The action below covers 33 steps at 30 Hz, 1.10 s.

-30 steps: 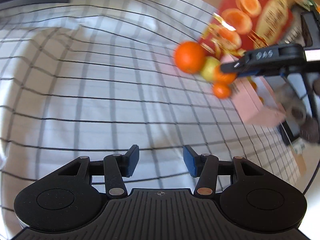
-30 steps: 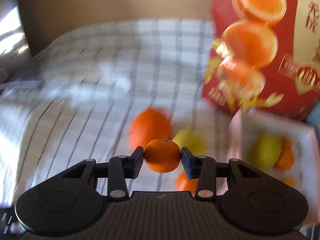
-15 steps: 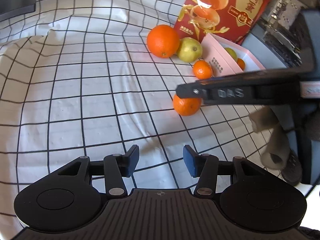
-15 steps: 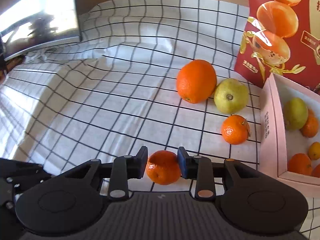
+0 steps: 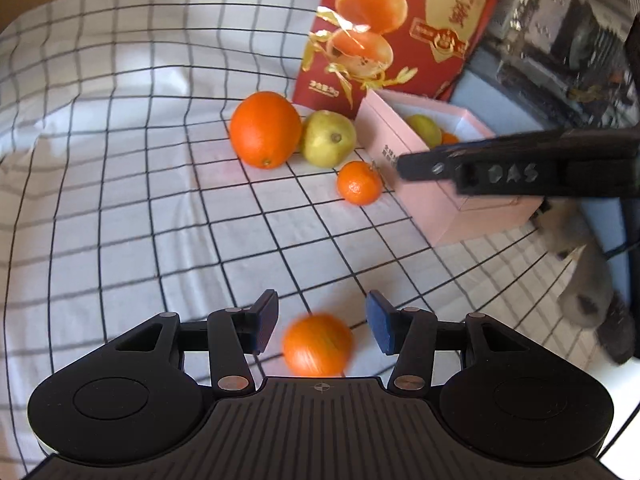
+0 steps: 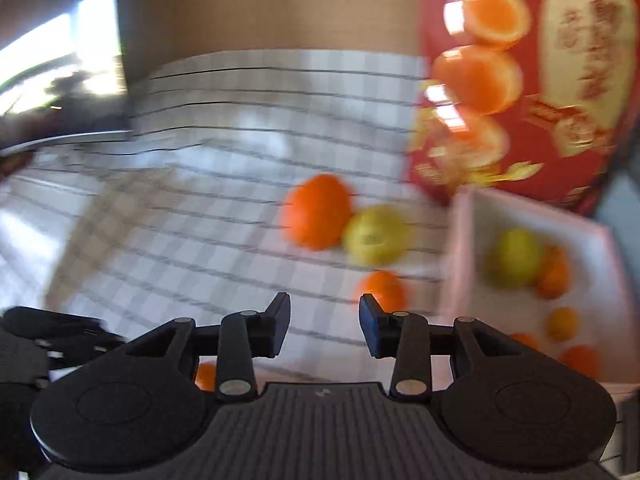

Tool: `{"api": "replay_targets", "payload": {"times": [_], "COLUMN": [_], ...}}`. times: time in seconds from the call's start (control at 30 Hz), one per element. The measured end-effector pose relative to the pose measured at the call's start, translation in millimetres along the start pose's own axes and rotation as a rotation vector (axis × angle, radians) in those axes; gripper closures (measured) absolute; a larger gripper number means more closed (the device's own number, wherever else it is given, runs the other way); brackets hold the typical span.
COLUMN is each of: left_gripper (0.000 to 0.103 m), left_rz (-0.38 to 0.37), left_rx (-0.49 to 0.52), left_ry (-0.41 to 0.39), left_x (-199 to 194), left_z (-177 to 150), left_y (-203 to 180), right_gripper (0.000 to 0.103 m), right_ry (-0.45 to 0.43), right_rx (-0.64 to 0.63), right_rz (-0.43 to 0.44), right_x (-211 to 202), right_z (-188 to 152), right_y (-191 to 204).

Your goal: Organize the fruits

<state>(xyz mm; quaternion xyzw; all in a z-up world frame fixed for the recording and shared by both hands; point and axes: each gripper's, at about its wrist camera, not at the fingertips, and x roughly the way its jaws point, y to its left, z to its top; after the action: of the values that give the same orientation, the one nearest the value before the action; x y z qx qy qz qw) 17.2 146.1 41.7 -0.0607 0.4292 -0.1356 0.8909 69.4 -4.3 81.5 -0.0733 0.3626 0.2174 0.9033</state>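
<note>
- The left gripper (image 5: 320, 322) has its fingers spread; a small mandarin (image 5: 318, 345) lies on the checked cloth (image 5: 120, 200) between them, and neither pad touches it.
- The mandarin looks blurred in the left wrist view.
- The right gripper (image 6: 323, 325) has nothing between its fingers; they are apart and opening.
- In the left wrist view the right gripper shows as a dark bar crossing in front of the pink box (image 5: 452, 200).
- A large orange (image 5: 265, 129) sits on the cloth, touching a yellow-green pear (image 5: 329, 138) to its right.
- A second mandarin (image 5: 359, 182) lies on the cloth just beside the box's near wall.
- The pink box stands open on the cloth; the right wrist view shows a pear-like fruit (image 6: 514, 258) and several small orange fruits inside it, all blurred.
- A red carton (image 5: 400, 28) printed with oranges stands upright behind the box and the loose fruit.
- A sliver of orange fruit (image 6: 206, 376) shows low under the right gripper's left finger; most of it is hidden.
- A dark screen (image 6: 60, 80) stands at the far left of the right wrist view.
</note>
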Motion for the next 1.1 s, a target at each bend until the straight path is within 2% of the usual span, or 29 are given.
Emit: {"api": "replay_targets", "payload": {"times": [0.1,0.13,0.2,0.3,0.47,0.67,0.77,0.83,0.87,1.1], "left_gripper": [0.050,0.050,0.051,0.055,0.055,0.054,0.054,0.057,0.057,0.057], "left_rz": [0.005,0.001,0.001,0.022,0.008,0.040,0.041,0.026,0.019,0.014], "left_rx": [0.034,0.039,0.046,0.039,-0.032,-0.074,-0.098,-0.108,-0.109,-0.093], "left_ry": [0.016,0.023,0.035,0.049,0.027,-0.004,-0.007,-0.007,-0.008,-0.004], "left_x": [3.8,3.6,2.6,-0.1,-12.5,-26.1,-30.4,-30.4,-30.6,-33.4], "left_z": [-2.2,-5.3,-12.0,-22.7,-29.8,-33.5,-37.2,-39.2,-39.6,-42.3], "left_y": [-5.5,-5.7,-4.3,3.1,17.2,25.6,29.3,29.9,29.8,26.7], "right_gripper": [0.063,0.059,0.055,0.054,0.054,0.054,0.053,0.045,0.044,0.044], "right_ry": [-0.013,-0.016,-0.019,-0.012,0.025,0.060,0.081,0.092,0.099,0.150], "right_rx": [0.010,0.007,-0.011,-0.036,-0.084,-0.213,-0.213,-0.201,-0.195,-0.228], "right_rz": [-0.057,-0.069,-0.086,-0.089,-0.079,-0.144,-0.173,-0.187,-0.189,-0.224], "right_x": [-4.1,-5.5,-4.4,4.6,39.4,86.1,107.7,118.6,123.9,145.9], "right_z": [-0.5,-1.6,-3.8,-3.6,4.4,21.4,30.1,35.4,37.7,42.2], "right_y": [-18.3,-22.4,-28.4,-28.4,-15.4,3.0,4.7,4.0,3.3,6.0]}}
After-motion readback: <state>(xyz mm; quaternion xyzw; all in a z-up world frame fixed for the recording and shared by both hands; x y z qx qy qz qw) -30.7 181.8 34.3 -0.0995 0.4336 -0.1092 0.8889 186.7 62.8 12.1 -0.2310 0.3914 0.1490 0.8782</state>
